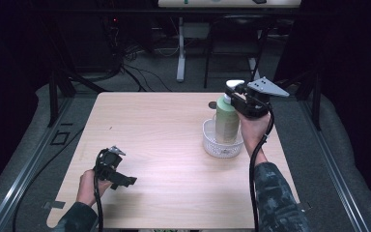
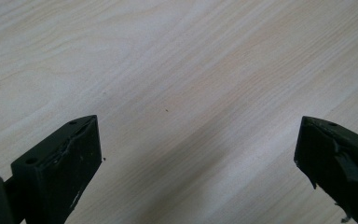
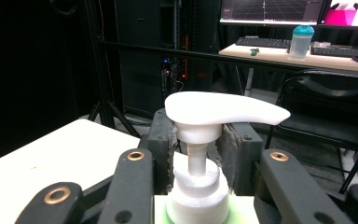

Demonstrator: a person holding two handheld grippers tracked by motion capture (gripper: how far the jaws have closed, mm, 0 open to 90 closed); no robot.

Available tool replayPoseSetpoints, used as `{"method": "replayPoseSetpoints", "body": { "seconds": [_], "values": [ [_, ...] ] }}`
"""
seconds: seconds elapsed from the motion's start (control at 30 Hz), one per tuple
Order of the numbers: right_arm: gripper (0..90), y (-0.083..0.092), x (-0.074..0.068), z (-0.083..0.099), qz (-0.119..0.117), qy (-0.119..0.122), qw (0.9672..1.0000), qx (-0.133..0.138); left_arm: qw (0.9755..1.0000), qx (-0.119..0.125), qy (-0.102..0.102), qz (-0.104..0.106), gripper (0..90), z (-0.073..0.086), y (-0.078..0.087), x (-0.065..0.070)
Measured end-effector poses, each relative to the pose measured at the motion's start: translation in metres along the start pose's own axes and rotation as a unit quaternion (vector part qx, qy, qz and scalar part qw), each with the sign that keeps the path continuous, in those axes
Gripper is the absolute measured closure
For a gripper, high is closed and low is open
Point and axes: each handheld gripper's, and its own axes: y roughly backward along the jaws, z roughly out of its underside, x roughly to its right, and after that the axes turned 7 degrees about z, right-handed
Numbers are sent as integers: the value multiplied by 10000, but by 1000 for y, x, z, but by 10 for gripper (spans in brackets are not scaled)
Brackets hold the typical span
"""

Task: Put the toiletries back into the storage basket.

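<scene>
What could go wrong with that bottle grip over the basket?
1. The right hand-held gripper is shut on the pump bottle up at its narrow white neck, so the green body hangs below and could swing or slip.
2. The bottle's base sits inside the small white basket; a sideways move might catch the rim and drag or tip it.
3. The left hand-held gripper is open, far from the basket, so nothing steadies it.

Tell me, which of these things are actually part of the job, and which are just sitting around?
In use:
- pump bottle, gripped at its neck by the right gripper
- white basket, which the bottle stands in

Just about:
- left gripper, open over bare table
- small dark round thing behind the basket
- drink bottle on the far desk
</scene>
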Motion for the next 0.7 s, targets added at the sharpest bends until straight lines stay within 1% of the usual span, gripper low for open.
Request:
{"method": "replayPoseSetpoints", "body": {
  "seconds": [0.23, 0.57, 0.7],
  "values": [
    [677, -2, 0, 7, -13, 4, 10000, -48, 10000, -15, -2, 14, 3, 0, 0, 0],
    [677, -3, 1, 18, -34, -34, 10000, 31, 10000, -27, -6, 23, 3, 0, 0, 0],
    [677, -4, 1, 21, -46, -41, 10000, 2, 10000, -15, -3, 15, 3, 0, 0, 0]
  ]
}}
